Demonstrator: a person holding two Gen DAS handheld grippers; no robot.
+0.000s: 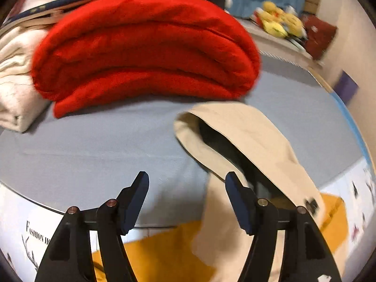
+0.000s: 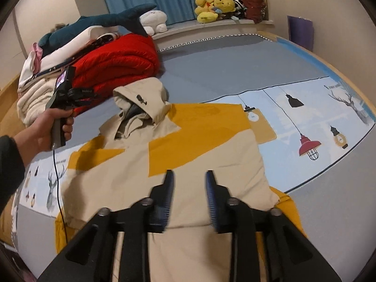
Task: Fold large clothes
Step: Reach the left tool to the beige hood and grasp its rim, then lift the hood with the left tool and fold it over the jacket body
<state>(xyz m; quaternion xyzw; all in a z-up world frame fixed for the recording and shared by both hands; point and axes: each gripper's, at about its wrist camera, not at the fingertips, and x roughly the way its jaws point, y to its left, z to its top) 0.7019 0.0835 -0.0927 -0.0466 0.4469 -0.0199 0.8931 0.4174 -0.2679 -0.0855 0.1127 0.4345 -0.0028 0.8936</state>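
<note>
A beige jacket (image 2: 112,178) with yellow panels lies spread flat on the bed, its hood (image 2: 143,94) pointing toward the far side. My right gripper (image 2: 189,173) hovers over the jacket's lower middle, jaws apart with nothing between them. In the left wrist view the hood (image 1: 246,129) lies just ahead and to the right of my left gripper (image 1: 187,176), which is open and empty over the grey sheet (image 1: 94,145). The right wrist view shows a hand (image 2: 47,127) holding the left gripper's handle to the left of the hood.
A folded red blanket (image 1: 145,47) sits on cream bedding (image 1: 14,89) beyond the hood, under a plush shark (image 2: 98,21). Yellow plush toys (image 2: 213,7) line the window ledge. A purple box (image 2: 300,30) stands by the right wall.
</note>
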